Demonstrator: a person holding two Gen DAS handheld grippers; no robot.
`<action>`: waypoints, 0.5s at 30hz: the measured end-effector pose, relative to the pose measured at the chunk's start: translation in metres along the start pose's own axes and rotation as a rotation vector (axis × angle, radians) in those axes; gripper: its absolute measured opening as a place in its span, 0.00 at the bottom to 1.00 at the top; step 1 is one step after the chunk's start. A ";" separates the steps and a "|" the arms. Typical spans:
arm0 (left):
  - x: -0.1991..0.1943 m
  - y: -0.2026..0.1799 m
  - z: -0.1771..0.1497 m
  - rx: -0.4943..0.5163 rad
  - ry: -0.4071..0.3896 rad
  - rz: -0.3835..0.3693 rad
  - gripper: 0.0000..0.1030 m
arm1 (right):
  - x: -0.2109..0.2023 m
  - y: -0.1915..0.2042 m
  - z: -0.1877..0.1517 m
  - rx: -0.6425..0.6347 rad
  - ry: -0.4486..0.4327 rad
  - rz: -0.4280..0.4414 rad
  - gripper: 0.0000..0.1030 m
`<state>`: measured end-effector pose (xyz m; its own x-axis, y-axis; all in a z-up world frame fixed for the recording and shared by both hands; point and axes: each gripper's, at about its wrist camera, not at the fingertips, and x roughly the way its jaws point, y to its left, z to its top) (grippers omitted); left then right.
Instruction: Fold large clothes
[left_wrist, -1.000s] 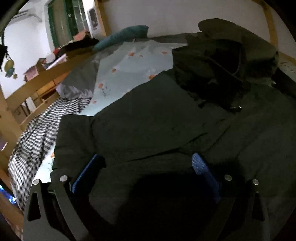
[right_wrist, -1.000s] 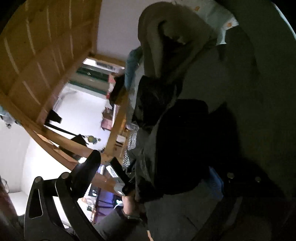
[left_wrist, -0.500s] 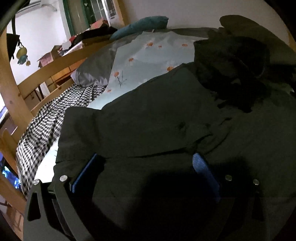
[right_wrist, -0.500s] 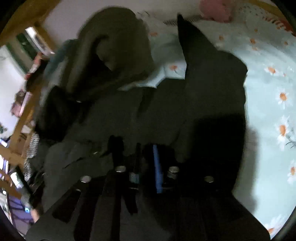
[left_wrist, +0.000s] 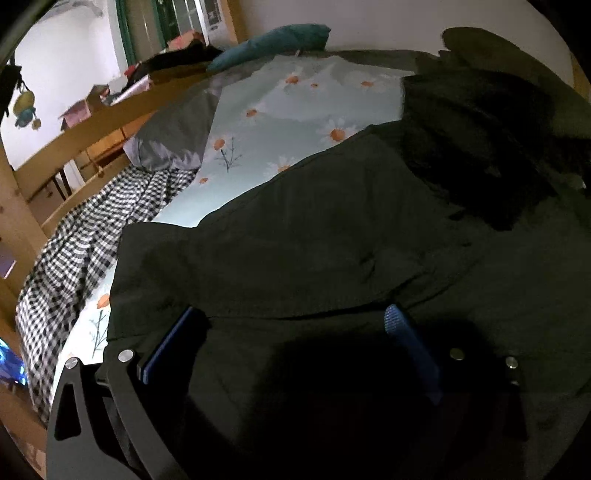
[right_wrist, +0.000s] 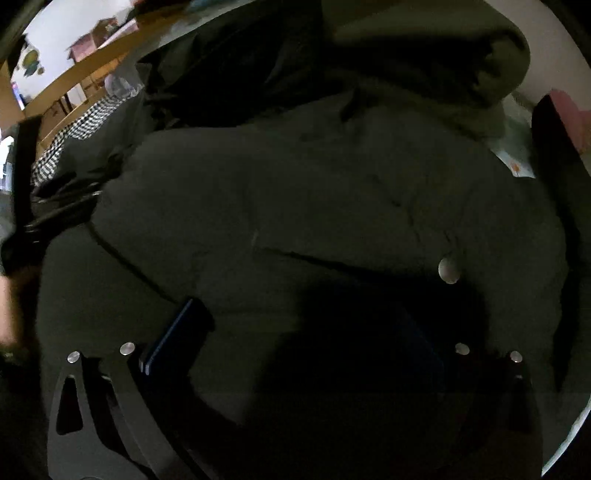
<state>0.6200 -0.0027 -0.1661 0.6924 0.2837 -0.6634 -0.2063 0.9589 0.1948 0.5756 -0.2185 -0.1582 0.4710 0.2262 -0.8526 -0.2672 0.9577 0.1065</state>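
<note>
**Dark jacket spread across the bed, both grippers wide apart above it**

To your left, a wooden bed rail (left_wrist: 92, 125) bounds the mattress, with a checked blanket (left_wrist: 74, 251) bunched against it. Just inside that, a strip of daisy-print sheet (left_wrist: 295, 122) lies bare up to a teal pillow (left_wrist: 273, 40) by the wall; that is the open room on this side. The dark jacket (left_wrist: 314, 236) covers the rest of the bed, its hood (left_wrist: 498, 110) heaped at the far right. No writing or label is readable; a pale snap button (right_wrist: 448, 270) shows on the fabric.

Your left gripper (left_wrist: 291, 325) stands wide apart over the jacket's hem, clamped on nothing. Your right gripper (right_wrist: 295, 325) has just been opening; it too stands wide, nothing pinched between the fingers.
</note>
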 end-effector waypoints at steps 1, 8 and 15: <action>0.003 0.001 0.002 -0.007 0.009 0.004 0.96 | -0.013 0.000 -0.002 0.008 -0.024 0.022 0.97; -0.013 -0.020 0.006 0.053 -0.002 0.151 0.96 | 0.011 -0.030 -0.026 0.020 -0.017 -0.017 0.97; -0.139 -0.072 0.031 -0.039 -0.236 -0.208 0.94 | -0.103 -0.126 -0.022 0.257 -0.295 -0.056 0.97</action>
<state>0.5598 -0.1109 -0.0655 0.8631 0.0788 -0.4989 -0.0667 0.9969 0.0419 0.5425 -0.3659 -0.0949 0.7102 0.1783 -0.6811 -0.0327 0.9747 0.2210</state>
